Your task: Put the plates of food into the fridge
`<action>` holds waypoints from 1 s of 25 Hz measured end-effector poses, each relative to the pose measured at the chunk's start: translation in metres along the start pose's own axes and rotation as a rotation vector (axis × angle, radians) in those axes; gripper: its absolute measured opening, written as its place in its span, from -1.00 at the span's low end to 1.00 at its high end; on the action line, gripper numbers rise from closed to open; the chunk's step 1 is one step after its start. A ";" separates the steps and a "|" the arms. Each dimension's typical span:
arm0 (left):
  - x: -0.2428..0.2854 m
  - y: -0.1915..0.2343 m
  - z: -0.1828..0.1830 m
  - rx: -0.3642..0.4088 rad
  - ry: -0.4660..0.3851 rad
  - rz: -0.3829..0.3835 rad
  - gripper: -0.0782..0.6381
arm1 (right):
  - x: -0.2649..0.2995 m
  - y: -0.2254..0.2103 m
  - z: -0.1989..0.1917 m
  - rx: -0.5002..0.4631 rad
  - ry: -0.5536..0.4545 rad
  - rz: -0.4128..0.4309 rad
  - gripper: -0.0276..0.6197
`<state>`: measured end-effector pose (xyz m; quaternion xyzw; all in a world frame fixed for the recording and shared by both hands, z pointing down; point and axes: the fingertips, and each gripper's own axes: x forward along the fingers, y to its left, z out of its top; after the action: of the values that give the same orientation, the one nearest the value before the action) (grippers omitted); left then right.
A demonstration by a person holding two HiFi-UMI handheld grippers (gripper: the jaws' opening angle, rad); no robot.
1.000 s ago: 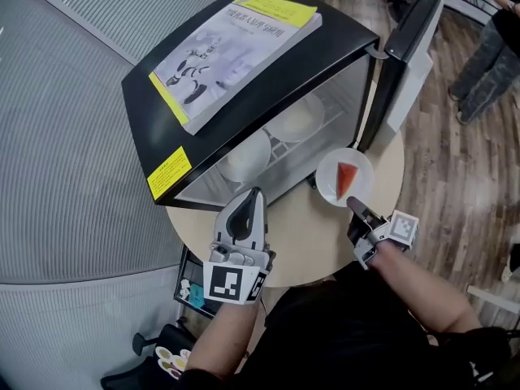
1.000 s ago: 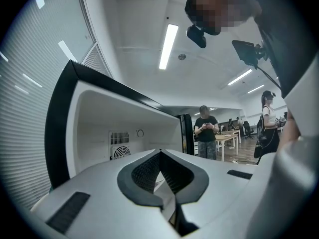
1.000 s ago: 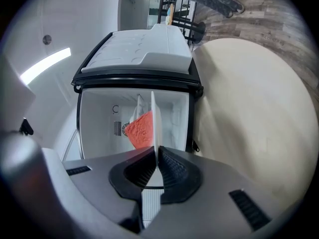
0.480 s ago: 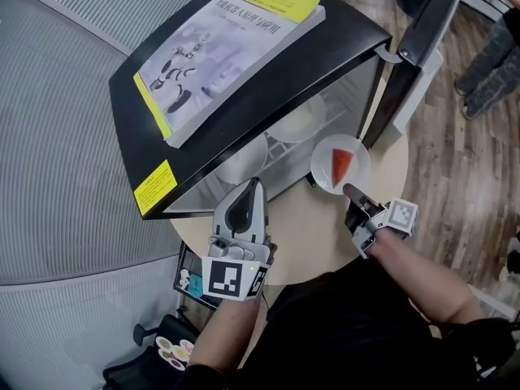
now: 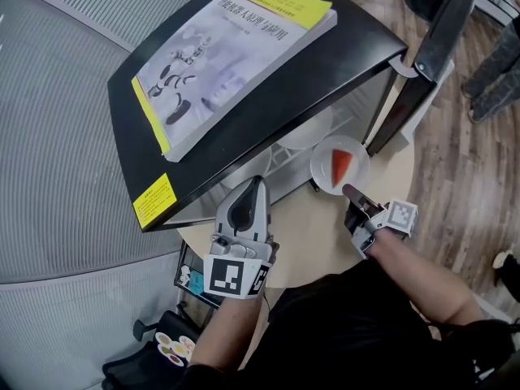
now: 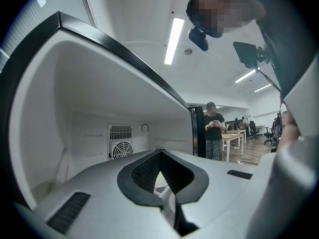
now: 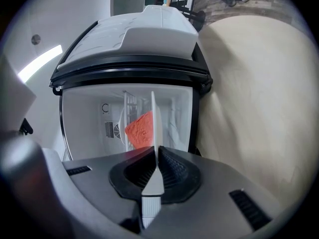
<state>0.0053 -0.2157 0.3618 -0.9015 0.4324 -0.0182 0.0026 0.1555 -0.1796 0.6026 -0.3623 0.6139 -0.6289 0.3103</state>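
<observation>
The right tool (image 5: 349, 190) pinches the rim of a white plate (image 5: 322, 169) bearing a red wedge (image 5: 343, 164), just before the open mini fridge (image 5: 345, 47). The left tool (image 5: 255, 184) is closed and empty.

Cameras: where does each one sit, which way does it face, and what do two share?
Head view: on the person's head, steeply down at the open fridge, table, forearms, left gripper and right gripper.
Left gripper view: on the left gripper, level into the fridge; its shut jaws and the person's torso show.
Right gripper view: on the right gripper, toward the fridge; its jaws clamp the plate edge-on.
Shared: both gripper views see the fridge's rear fan vent.
</observation>
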 end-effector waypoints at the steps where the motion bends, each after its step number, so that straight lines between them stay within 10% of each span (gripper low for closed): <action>1: 0.001 0.001 -0.001 -0.002 0.003 0.002 -0.78 | 0.002 0.000 0.001 0.000 0.002 0.000 -0.86; 25: 0.029 0.018 -0.019 0.001 0.041 0.030 -0.78 | 0.039 -0.012 0.018 0.019 0.035 0.000 -0.86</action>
<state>0.0088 -0.2488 0.3811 -0.8944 0.4457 -0.0369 -0.0058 0.1495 -0.2215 0.6170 -0.3483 0.6133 -0.6410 0.3026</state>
